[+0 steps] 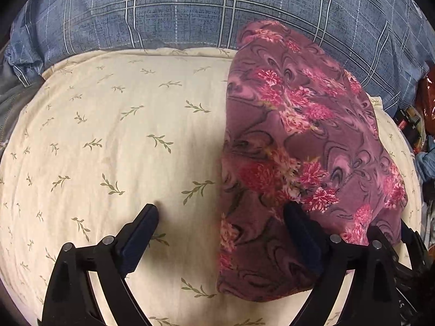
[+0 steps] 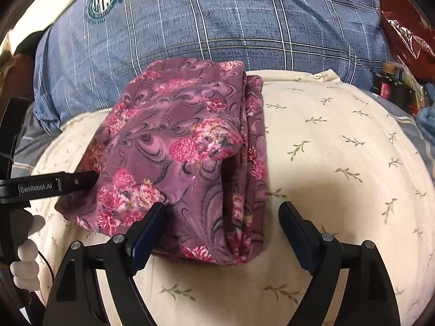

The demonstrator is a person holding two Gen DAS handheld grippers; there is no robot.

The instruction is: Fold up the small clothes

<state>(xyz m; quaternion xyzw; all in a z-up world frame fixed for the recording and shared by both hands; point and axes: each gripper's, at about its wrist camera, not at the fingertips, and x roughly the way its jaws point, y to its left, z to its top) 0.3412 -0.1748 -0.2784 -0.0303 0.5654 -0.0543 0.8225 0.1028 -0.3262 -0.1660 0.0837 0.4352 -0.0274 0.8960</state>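
Blue plaid bedding [image 1: 190, 13] behind; cream leaf-print pillow [image 1: 108, 135] in front. Folded purple floral garment [image 2: 176, 149] lies on pillow, far end touching plaid. Left gripper [image 1: 221, 214] and right gripper [image 2: 221, 212] both spread wide, gripping nothing, each straddling a garment edge

You worked in a home bedroom, on a bed.

Under your tools lay a cream sheet [image 1: 108, 135] printed with small green sprigs, soft and rounded like a mattress or pillow. Behind it you had a blue plaid pillow [image 2: 217, 27] bearing a round crest, its cloth creased and loosely stuffed. A folded floral garment [image 2: 185, 157] rested on the sheet against that pillow. At the right edge you could see household clutter: a red plastic bag [image 2: 402, 21], small boxes [image 2: 391, 81] and a scrap of blue cloth [image 2: 426, 122].
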